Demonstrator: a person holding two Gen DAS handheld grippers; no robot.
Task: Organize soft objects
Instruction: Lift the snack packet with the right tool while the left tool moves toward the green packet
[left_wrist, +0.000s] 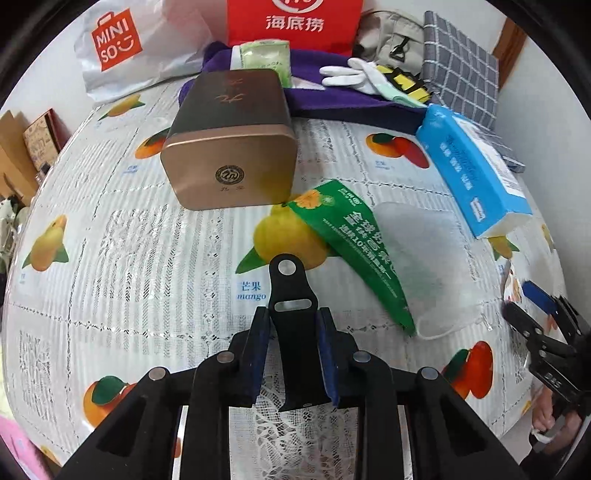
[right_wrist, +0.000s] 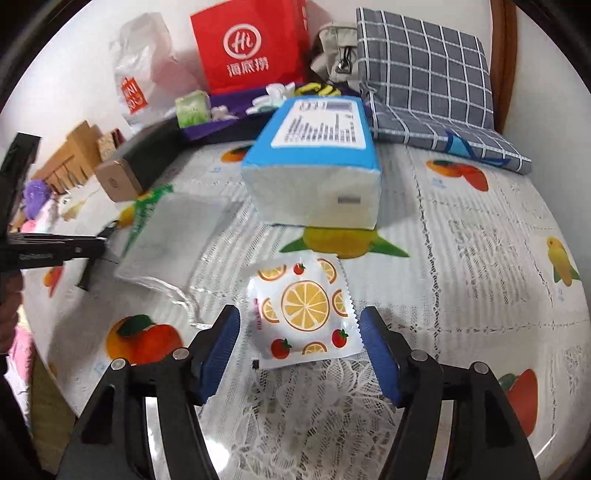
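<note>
the left gripper (left_wrist: 293, 325) is clamped on a flat black plastic strap (left_wrist: 291, 295), lifted for sorting. the right gripper (right_wrist: 301, 332) stands apart around a citrus-printed white soft packet (right_wrist: 304, 314) lying on the fruit-patterned tablecloth (right_wrist: 461, 240), seemingly ready to grasp it.

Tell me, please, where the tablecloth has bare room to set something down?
Free: the cloth left of the bronze tin, and right of the blue tissue pack, below the checked cushion. Crowded: the back edge around the purple tray, and the middle near the face mask.
</note>
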